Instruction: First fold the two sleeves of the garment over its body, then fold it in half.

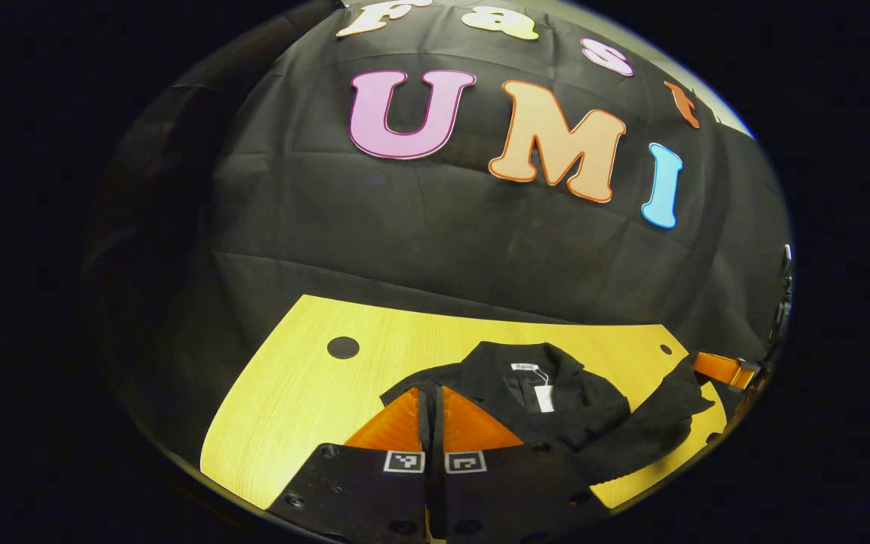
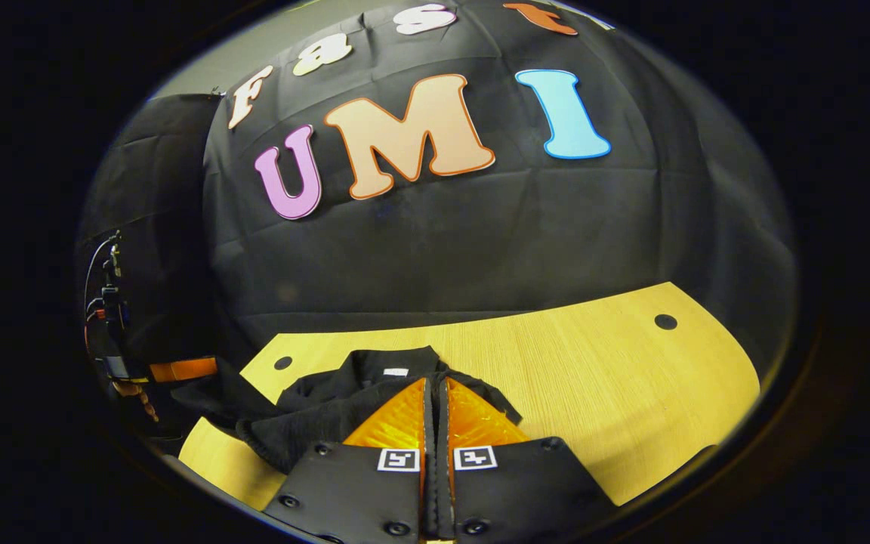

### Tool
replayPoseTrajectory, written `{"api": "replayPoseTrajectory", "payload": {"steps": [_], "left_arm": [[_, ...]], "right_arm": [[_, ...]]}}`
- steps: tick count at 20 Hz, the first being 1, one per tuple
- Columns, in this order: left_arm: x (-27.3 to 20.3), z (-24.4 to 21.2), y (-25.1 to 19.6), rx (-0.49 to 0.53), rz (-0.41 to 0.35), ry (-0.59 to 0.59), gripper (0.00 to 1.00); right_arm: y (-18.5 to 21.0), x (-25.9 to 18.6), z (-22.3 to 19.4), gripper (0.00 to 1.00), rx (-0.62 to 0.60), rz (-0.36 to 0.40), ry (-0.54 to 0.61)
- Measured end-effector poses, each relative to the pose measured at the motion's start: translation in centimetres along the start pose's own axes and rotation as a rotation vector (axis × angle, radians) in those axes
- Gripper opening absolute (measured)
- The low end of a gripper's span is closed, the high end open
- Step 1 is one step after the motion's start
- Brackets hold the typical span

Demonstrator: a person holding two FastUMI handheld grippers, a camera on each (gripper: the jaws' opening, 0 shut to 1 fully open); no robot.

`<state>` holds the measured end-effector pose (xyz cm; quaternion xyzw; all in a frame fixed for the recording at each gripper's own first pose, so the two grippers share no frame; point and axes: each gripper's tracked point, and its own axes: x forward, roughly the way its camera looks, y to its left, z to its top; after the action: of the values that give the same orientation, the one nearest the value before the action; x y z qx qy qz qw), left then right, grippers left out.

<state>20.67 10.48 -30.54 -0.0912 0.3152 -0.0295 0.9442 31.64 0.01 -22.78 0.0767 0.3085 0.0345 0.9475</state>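
A black collared garment (image 1: 556,412) with a white tag (image 1: 544,397) lies crumpled on the yellow wooden table (image 1: 306,393). In the left gripper view my left gripper (image 1: 431,393) is shut, its tips pinching the garment's near left sleeve edge. At the far right the right gripper (image 1: 722,369) holds the other sleeve (image 1: 669,412) lifted off the table. In the right gripper view my right gripper (image 2: 435,385) is shut on black fabric of the garment (image 2: 322,412) just below the collar. The left gripper (image 2: 182,369) and a hand (image 2: 133,397) show at the left, with fabric stretched toward them.
The table (image 2: 616,385) has a wide bare stretch to the right of the garment in the right gripper view. Round dark holes (image 1: 343,347) (image 2: 665,321) mark its corners. The black booth wall stands right behind the table's far edge.
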Motion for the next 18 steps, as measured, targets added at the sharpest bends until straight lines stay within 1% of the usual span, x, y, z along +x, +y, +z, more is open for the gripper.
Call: {"api": "replayPoseTrajectory", "payload": {"steps": [2,3,4,5,6,7,8,9,11,14,17,18], "left_arm": [[1.1,0.1,0.6,0.017,0.012,-0.008,0.00],[1.6,0.3,1.9,0.026,0.066,-0.026,0.00],[1.7,1.2,3.7,0.044,0.145,-0.083,0.00],[2.1,3.0,4.5,0.052,0.190,-0.137,0.29],[2.1,4.0,4.8,0.056,0.195,-0.188,0.57],[1.3,5.2,4.3,0.062,0.177,-0.221,0.86],[0.8,5.5,3.9,0.076,0.166,-0.231,0.94],[0.8,5.9,3.9,0.091,0.162,-0.236,0.95],[-0.1,6.8,3.3,0.098,0.141,-0.263,0.93],[-2.6,8.2,2.1,0.098,0.120,-0.308,0.94],[-6.3,9.5,0.5,0.110,0.117,-0.368,0.93],[-7.6,9.8,0.1,0.118,0.122,-0.385,0.93]], "right_arm": [[-0.1,1.5,0.1,0.02,0.005,-0.019,0.004],[-0.7,2.0,0.2,0.02,0.009,-0.056,0.000],[-1.8,2.5,0.5,0.03,0.013,-0.121,-0.014],[-2.3,2.6,1.2,0.33,0.021,-0.160,-0.036],[-2.4,2.2,1.7,0.64,0.029,-0.172,-0.058],[-2.2,2.4,2.1,0.94,0.024,-0.176,-0.082],[-2.0,1.8,2.6,0.98,0.008,-0.186,-0.103],[-2.1,1.2,2.8,0.98,-0.020,-0.204,-0.122],[-2.0,-0.4,3.3,0.98,-0.062,-0.225,-0.148],[-1.2,-3.4,4.6,0.98,-0.100,-0.230,-0.215],[-0.5,-7.2,5.1,0.98,-0.125,-0.206,-0.273],[-0.4,-8.4,5.2,0.93,-0.131,-0.195,-0.290]]}}
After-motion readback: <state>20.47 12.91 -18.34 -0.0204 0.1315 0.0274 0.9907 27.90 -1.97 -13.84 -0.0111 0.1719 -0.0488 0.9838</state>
